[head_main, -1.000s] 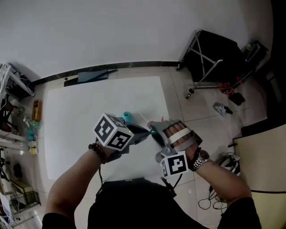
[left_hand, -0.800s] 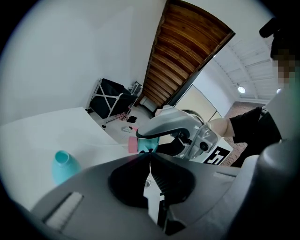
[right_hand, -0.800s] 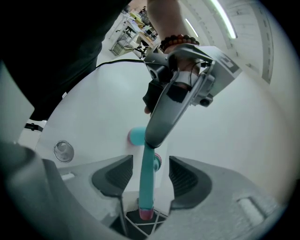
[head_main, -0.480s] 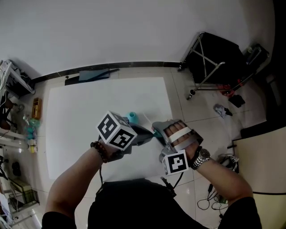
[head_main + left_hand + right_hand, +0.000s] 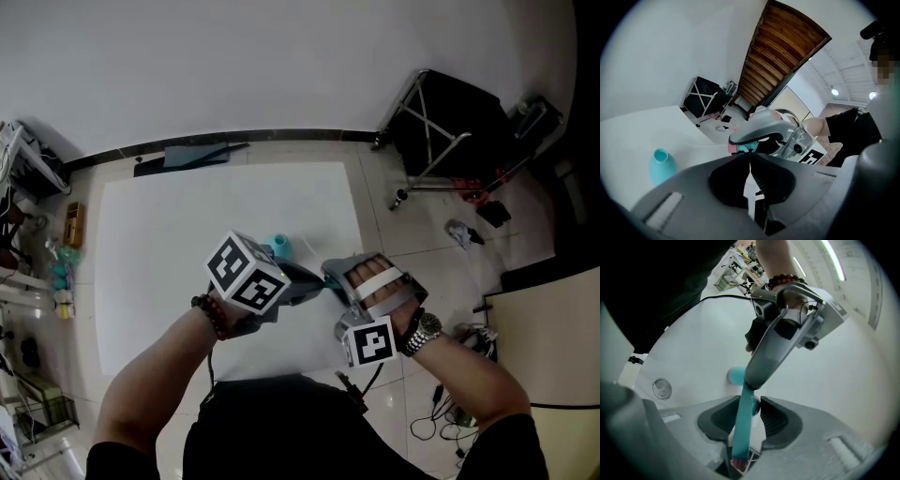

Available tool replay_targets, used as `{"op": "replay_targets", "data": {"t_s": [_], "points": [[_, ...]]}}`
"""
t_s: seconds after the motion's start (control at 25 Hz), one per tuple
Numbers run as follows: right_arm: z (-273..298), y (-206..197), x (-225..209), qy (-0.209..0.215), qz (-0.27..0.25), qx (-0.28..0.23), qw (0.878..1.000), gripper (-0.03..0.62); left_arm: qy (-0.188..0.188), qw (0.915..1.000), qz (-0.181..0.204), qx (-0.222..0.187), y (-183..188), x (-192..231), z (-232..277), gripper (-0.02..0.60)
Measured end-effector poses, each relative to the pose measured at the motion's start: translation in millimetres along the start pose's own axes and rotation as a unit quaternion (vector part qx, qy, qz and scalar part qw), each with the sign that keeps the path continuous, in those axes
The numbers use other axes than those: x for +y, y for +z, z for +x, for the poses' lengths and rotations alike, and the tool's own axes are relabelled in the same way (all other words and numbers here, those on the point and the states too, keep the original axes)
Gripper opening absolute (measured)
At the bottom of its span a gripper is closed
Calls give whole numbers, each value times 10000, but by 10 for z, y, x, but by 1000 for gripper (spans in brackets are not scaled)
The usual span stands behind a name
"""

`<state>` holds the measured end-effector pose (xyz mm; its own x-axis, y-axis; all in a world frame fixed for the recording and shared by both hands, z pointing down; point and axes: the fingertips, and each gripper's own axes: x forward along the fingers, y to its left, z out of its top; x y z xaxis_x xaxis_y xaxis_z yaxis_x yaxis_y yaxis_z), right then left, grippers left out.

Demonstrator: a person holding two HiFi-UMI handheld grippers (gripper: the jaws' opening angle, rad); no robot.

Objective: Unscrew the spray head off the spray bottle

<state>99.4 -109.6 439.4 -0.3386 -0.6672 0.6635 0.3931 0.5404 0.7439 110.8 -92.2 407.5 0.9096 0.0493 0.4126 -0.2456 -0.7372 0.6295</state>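
A teal spray bottle (image 5: 278, 246) stands on the white table (image 5: 169, 225), its neck open and bare (image 5: 662, 165). The teal spray head (image 5: 743, 427), pink at one end, is held in the air between both grippers, apart from the bottle. My left gripper (image 5: 315, 275) is shut on its far end (image 5: 740, 148). My right gripper (image 5: 749, 401) has just been closing, and its pads sit against both sides of the spray head's long teal part. In the head view the two gripper tips meet just right of the bottle.
A small clear round disc (image 5: 662, 388) lies on the table near the front edge. A black folding cart (image 5: 450, 122) stands on the tiled floor at the right. Cluttered shelves (image 5: 37, 272) line the left, and cables (image 5: 450, 408) lie on the floor.
Both hands keep their place over the table with the spray head between them. Only the view itself has shifted slightly.
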Motion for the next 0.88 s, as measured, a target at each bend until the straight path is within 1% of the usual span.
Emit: {"op": "replay_targets", "data": {"t_s": [0.12,0.28,0.32,0.44,0.48,0.64,0.88], "points": [[-4,29,-35,-31,70,-40,10000,121,18,10000,4,-21,-1,4,-10,25],[16,-1,8,29,-8,37,10000,120,6,9999,-4,-141,30,5,-24,32],[15,-4,-11,10,-8,39,10000,120,-11,9999,-12,-170,44,4,-29,45],[18,-28,-28,15,25,50,10000,120,-48,9998,-40,-185,59,12,-30,142],[17,-37,-22,26,40,54,10000,120,-51,9998,-49,-179,52,13,-27,156],[1,-65,-1,64,128,63,9999,120,-38,9998,-68,-163,9,8,-23,172],[1,-104,-14,190,449,63,9988,120,235,9996,63,-144,-53,93,-136,175]]}}
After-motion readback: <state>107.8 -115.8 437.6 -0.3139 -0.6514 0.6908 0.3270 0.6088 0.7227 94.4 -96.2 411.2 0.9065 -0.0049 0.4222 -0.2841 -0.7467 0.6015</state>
